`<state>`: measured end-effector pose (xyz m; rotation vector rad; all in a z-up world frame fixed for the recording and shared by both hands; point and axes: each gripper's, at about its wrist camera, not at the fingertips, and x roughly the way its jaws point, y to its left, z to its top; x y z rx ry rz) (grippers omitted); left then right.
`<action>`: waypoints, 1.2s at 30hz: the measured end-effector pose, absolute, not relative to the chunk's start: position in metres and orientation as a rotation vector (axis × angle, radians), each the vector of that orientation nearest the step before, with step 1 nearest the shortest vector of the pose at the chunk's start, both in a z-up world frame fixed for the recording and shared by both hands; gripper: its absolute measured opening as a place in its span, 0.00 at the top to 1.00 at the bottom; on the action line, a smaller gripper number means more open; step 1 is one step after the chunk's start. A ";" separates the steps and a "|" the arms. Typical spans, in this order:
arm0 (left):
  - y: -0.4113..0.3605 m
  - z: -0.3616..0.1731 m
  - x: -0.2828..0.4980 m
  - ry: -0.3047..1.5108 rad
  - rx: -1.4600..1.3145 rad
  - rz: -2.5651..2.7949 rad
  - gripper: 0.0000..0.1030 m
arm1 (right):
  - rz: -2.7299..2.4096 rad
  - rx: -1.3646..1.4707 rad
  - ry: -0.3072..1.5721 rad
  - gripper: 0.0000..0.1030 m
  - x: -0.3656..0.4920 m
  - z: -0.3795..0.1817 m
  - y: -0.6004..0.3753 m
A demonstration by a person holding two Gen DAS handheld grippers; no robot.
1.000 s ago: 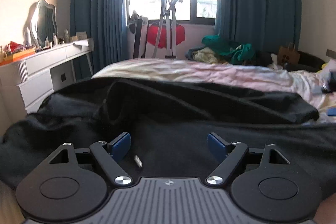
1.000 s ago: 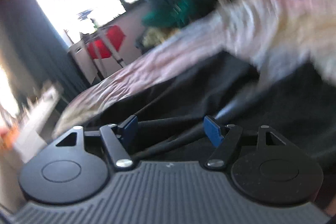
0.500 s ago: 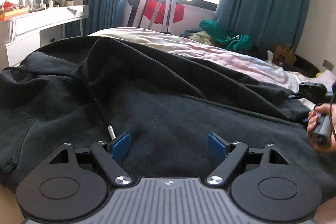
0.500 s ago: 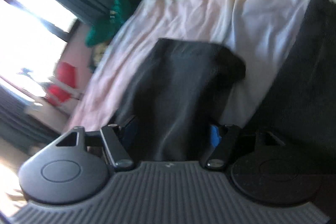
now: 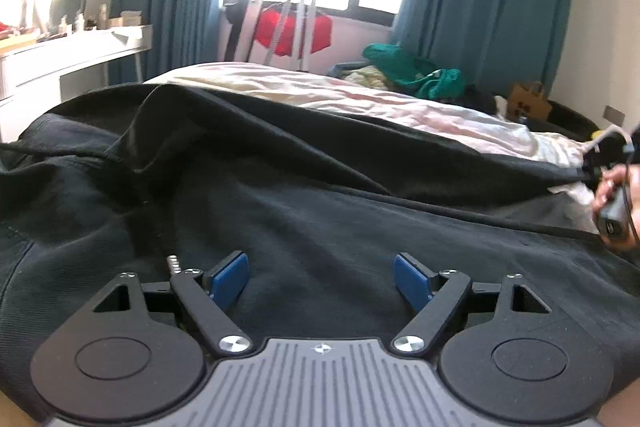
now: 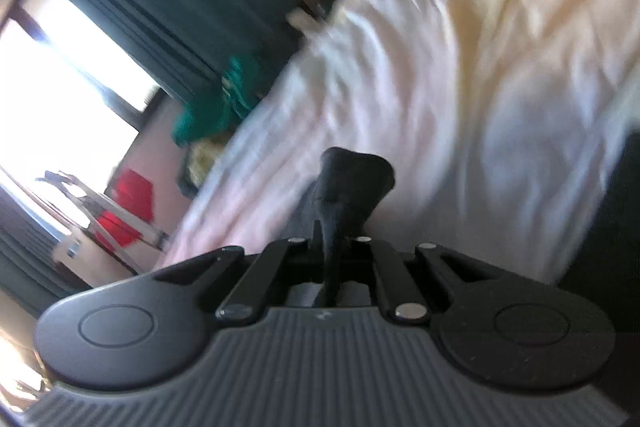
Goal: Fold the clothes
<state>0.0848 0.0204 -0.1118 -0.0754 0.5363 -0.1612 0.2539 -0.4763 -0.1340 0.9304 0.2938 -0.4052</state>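
A black hoodie (image 5: 304, 195) lies spread over the bed, with a metal-tipped drawstring (image 5: 173, 262) near my left fingers. My left gripper (image 5: 320, 277) is open and empty, low over the hoodie's body. My right gripper (image 6: 330, 245) is shut on the hoodie's sleeve cuff (image 6: 352, 183), which sticks out past the closed jaws above the bed sheet. In the left wrist view the right gripper's handle, held in a hand (image 5: 616, 203), is at the far right edge at the sleeve end.
The bed has a pale pink and white sheet (image 5: 360, 99). A white dresser (image 5: 72, 55) with a mirror stands at the left. By the window are a tripod and red fabric (image 5: 294, 31), a green clothes pile (image 5: 412, 73) and a brown bag (image 5: 528, 101).
My right gripper has shut on the sleeve cuff, which lay between its open jaws half a second ago. My left gripper has stayed open and shifted a little over the hoodie.
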 end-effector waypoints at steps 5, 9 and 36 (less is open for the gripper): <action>0.008 -0.112 0.081 0.506 -0.027 -0.192 0.21 | -0.413 0.911 0.182 0.95 0.238 -0.112 -0.493; 0.004 -0.114 0.079 0.505 -0.005 -0.217 0.21 | -0.477 0.867 0.229 0.95 0.235 -0.133 -0.509; 0.014 -0.103 0.080 0.521 -0.057 -0.224 0.21 | -0.648 0.816 0.429 0.81 0.163 -0.134 -0.503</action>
